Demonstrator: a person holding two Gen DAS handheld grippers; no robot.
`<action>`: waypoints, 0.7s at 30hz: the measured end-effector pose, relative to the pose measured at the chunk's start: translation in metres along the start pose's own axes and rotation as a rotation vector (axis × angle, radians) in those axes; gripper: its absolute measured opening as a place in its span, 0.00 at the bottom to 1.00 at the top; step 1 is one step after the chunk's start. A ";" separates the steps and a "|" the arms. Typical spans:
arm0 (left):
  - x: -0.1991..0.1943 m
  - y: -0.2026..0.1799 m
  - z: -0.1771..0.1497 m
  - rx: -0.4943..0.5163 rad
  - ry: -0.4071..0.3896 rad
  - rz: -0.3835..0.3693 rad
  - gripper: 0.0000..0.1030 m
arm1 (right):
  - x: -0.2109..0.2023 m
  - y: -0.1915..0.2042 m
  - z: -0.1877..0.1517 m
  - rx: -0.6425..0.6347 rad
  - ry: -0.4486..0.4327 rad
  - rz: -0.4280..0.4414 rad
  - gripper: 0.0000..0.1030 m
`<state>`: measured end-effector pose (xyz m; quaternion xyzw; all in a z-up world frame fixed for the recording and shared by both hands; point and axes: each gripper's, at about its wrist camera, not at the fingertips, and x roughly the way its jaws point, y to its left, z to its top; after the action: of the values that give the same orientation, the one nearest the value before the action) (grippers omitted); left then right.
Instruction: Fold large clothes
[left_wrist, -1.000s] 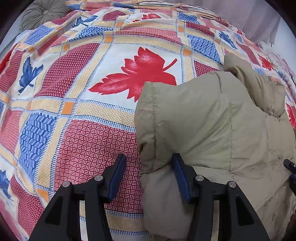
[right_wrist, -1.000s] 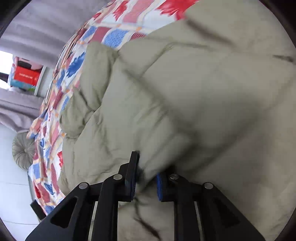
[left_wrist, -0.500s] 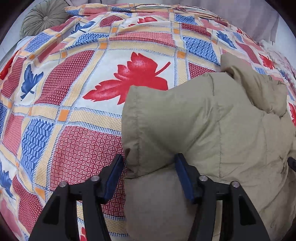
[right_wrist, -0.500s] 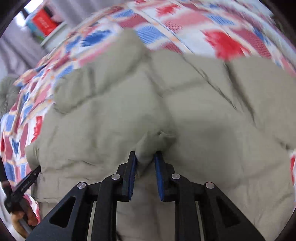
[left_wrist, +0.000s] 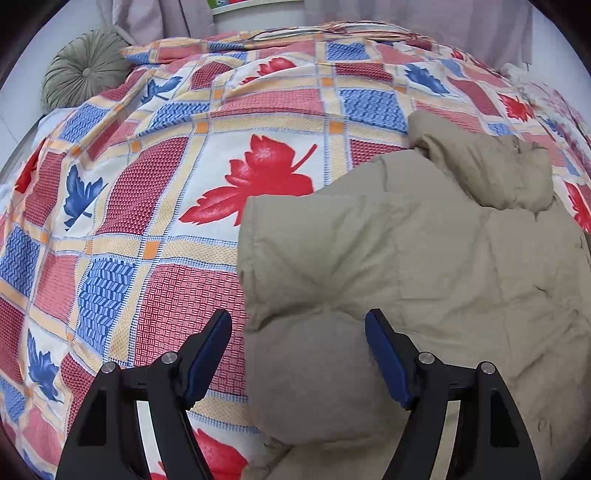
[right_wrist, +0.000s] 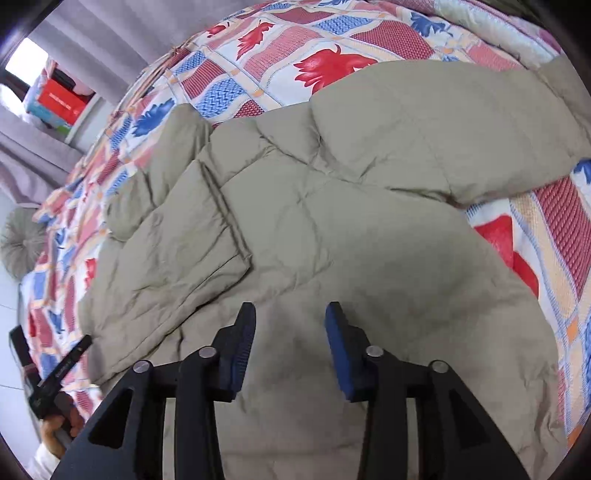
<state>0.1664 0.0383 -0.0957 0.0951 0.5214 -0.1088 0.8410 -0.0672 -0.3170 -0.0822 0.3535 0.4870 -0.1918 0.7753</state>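
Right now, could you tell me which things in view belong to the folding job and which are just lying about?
Part of the job:
- beige puffer jacket, spread on the bed
- left gripper, open over the jacket's edge
- right gripper, open above the jacket

Just lying about:
- leaf-patterned bedspread
- round green cushion
- red box on a shelf

The jacket (left_wrist: 424, 266) is running off the right and bottom edges of the left wrist view. A hand (right_wrist: 55, 432) is showing only partly at the right wrist view's lower left edge. The boxes (right_wrist: 55, 99) on a distant shelf are looking too small to read.
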 end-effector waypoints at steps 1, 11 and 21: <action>-0.007 -0.006 -0.003 0.007 0.002 -0.017 0.74 | -0.002 -0.002 -0.002 0.017 0.011 0.030 0.42; -0.037 -0.092 -0.049 0.099 0.081 -0.130 0.74 | -0.014 -0.022 -0.018 0.080 0.066 0.139 0.50; -0.039 -0.140 -0.043 -0.020 0.060 -0.167 1.00 | 0.057 -0.005 0.018 0.244 0.163 0.396 0.50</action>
<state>0.0734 -0.0809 -0.0858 0.0460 0.5535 -0.1705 0.8139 -0.0338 -0.3308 -0.1302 0.5472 0.4423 -0.0643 0.7076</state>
